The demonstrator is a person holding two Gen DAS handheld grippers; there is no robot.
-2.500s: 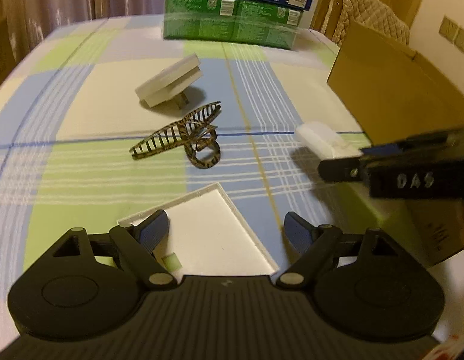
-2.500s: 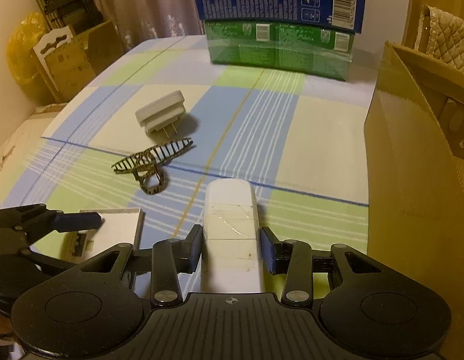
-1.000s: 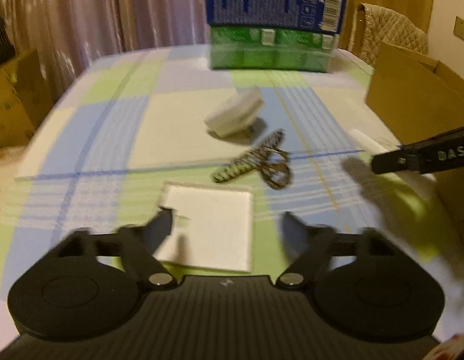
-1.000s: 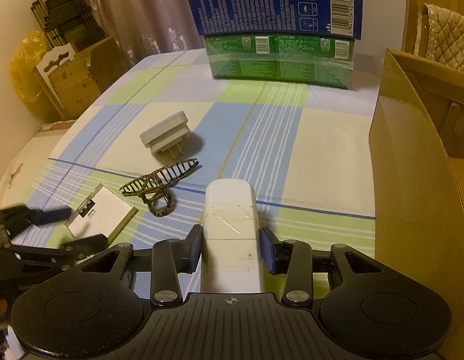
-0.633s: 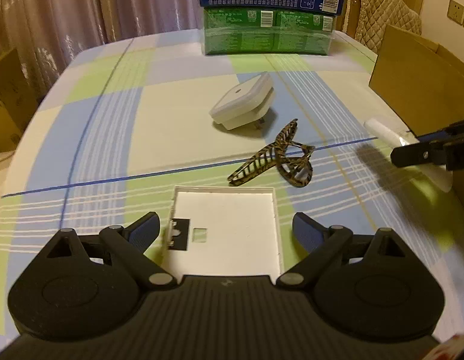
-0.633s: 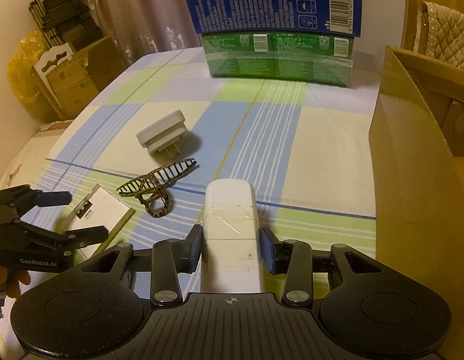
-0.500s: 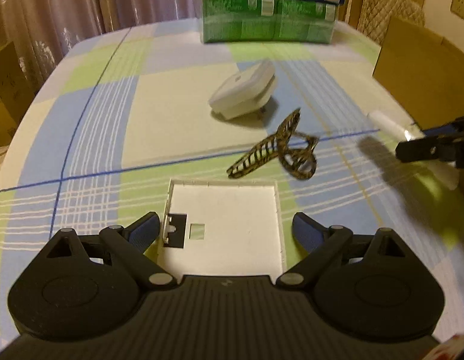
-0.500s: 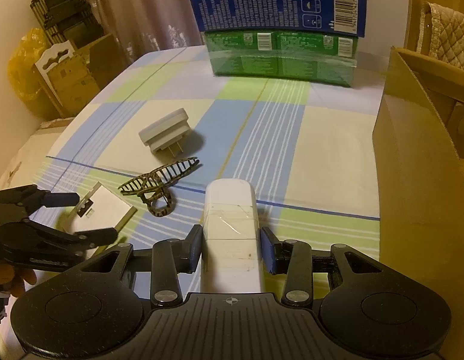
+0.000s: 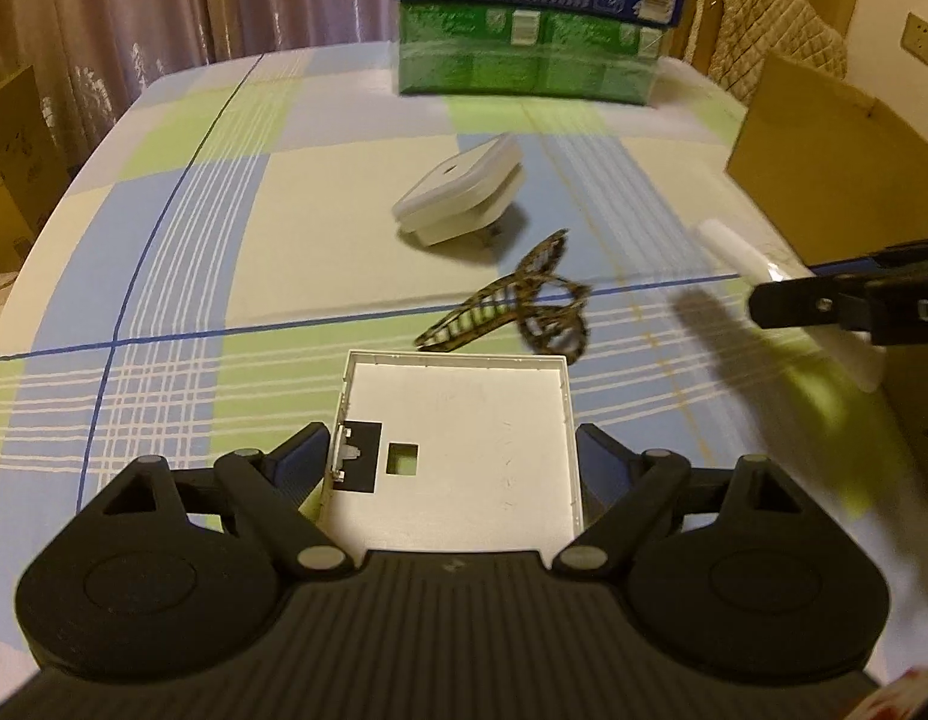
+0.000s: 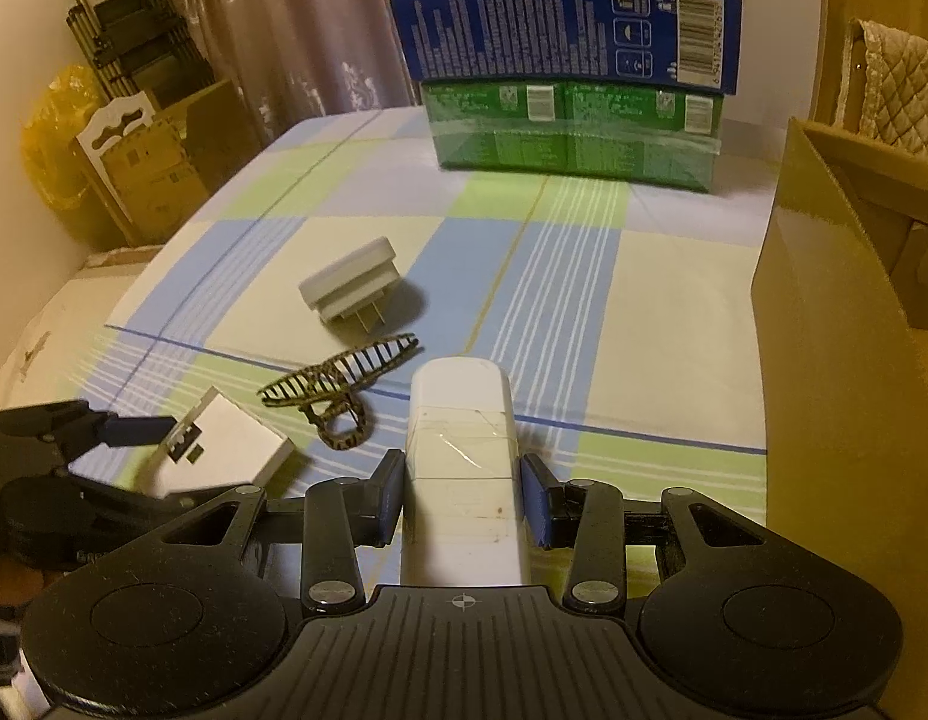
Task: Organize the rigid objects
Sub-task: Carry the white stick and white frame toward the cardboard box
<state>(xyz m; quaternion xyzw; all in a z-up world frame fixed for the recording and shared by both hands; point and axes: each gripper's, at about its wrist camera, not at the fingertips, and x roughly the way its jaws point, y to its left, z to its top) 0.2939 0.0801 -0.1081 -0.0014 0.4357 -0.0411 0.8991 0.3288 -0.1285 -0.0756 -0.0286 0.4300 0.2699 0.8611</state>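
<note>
A white square plastic cover [image 9: 458, 438] lies on the checked tablecloth between the fingers of my left gripper [image 9: 455, 453], which is open around it; whether the pads touch it I cannot tell. The cover also shows in the right wrist view [image 10: 224, 456]. My right gripper [image 10: 461, 498] is shut on a white oblong remote-like bar [image 10: 461, 456], held above the table; the bar shows in the left wrist view [image 9: 740, 252]. A tortoiseshell hair claw [image 9: 518, 312] and a white plug adapter [image 9: 458, 195] lie beyond the cover.
An open cardboard box [image 10: 848, 360] stands at the right, close to the right gripper. Stacked green and blue cartons [image 10: 575, 78] stand at the table's far edge. Cardboard and a yellow bag [image 10: 50, 138] are on the floor at left.
My left gripper has swung round and squared up with the white cover, and its fingers now flank it closely. My right gripper still holds the white bar, nearly unmoved.
</note>
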